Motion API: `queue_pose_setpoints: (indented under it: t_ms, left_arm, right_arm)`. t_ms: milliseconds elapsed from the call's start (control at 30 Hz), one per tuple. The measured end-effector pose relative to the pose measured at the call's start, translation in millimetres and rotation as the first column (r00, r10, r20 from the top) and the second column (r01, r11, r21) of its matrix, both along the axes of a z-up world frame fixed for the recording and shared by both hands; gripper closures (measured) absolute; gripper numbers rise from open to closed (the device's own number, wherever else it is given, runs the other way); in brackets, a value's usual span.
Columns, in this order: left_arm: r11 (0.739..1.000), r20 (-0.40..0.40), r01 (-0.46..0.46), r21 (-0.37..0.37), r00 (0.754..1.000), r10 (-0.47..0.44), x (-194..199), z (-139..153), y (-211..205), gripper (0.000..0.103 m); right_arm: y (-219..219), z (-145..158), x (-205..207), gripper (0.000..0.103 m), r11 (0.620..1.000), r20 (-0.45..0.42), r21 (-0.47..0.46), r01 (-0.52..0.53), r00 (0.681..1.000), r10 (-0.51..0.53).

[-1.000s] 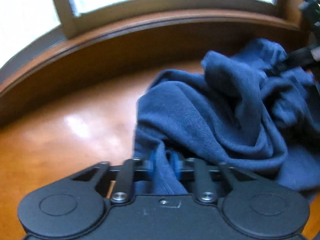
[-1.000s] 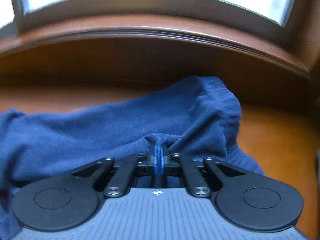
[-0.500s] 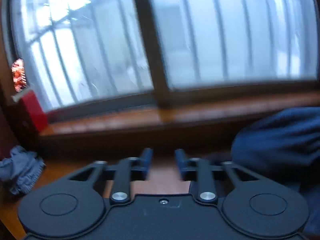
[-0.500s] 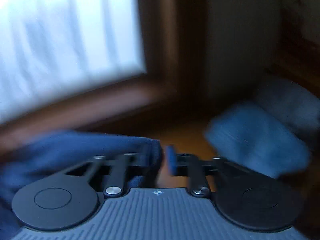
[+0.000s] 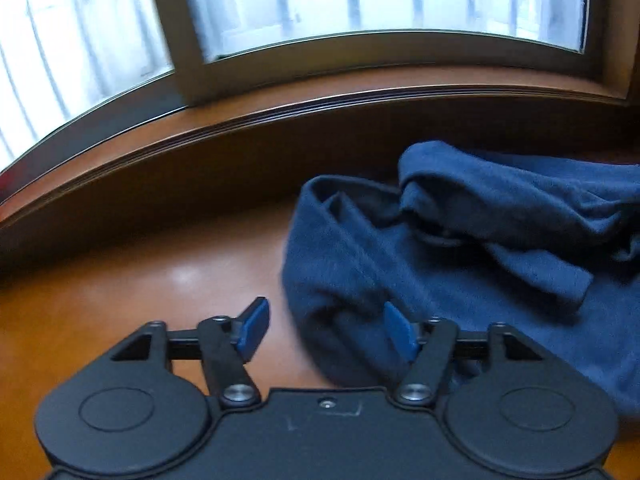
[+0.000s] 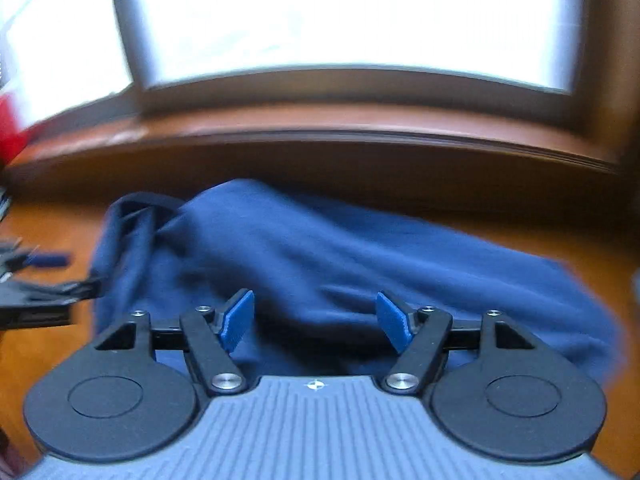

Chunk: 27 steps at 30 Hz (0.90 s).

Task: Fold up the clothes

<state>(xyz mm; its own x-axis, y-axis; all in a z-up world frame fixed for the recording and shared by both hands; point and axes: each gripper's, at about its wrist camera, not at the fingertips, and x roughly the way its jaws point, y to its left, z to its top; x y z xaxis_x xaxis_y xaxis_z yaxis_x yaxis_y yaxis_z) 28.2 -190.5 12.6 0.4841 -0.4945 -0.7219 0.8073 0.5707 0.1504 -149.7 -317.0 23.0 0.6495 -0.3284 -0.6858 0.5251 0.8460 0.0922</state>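
Between the blue pads of the left claw there is now only air and a glimpse of the near edge of the blue garment. A second ago these pads were pinched on a bunch of that cloth; the jaws have just been opening and now stand well apart, gripping nothing. The right claw tells the same story: it was clamped on a pleat of the fabric and its jaws have just been opening too, so they now gape above the cloth without pressing it.

Outward from the left claw, the garment lies from 12 to 3 o'clock on the orange-brown desk, a rumpled heap with a rolled ridge towards 1 o'clock and a flap or sleeve end at 2 o'clock. Bare desk runs off from 9 to 11 o'clock, up to the wooden sill and the window.

From the right claw, the garment spreads from 10 to 3 o'clock, humped at 11. At 9 o'clock a dark, blurred shape is probably the other tool, though I cannot be certain.

My reading: both holds have been let go, so the piece has been laid down, but it rests bunched and not flat. The fold looks far from finished; fresh grips on an edge or corners seem called for.
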Motion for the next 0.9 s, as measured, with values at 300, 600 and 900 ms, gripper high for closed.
queue_pose_setpoints:
  t_ms: [300,600,900]
  left_arm:
    - [0.997,0.025,-0.026,0.076,0.999,0.024,20.3,-29.2,-43.0,0.086]
    - [0.992,0.046,-0.052,0.117,0.998,0.047,-23.6,9.0,85.6,0.097]
    - [0.98,0.045,-0.153,0.129,0.988,0.148,-49.6,32.2,165.2,0.082]
  right_arm:
    - [9.3,-45.9,95.9,0.051,0.976,-0.192,-0.145,-0.165,0.972,0.136]
    - [-35.7,55.9,-13.6,0.098,0.995,0.231,0.054,0.079,0.969,-0.09]
    - [-7.5,126.2,16.8,0.098,0.979,0.495,0.137,-0.15,0.867,0.063]
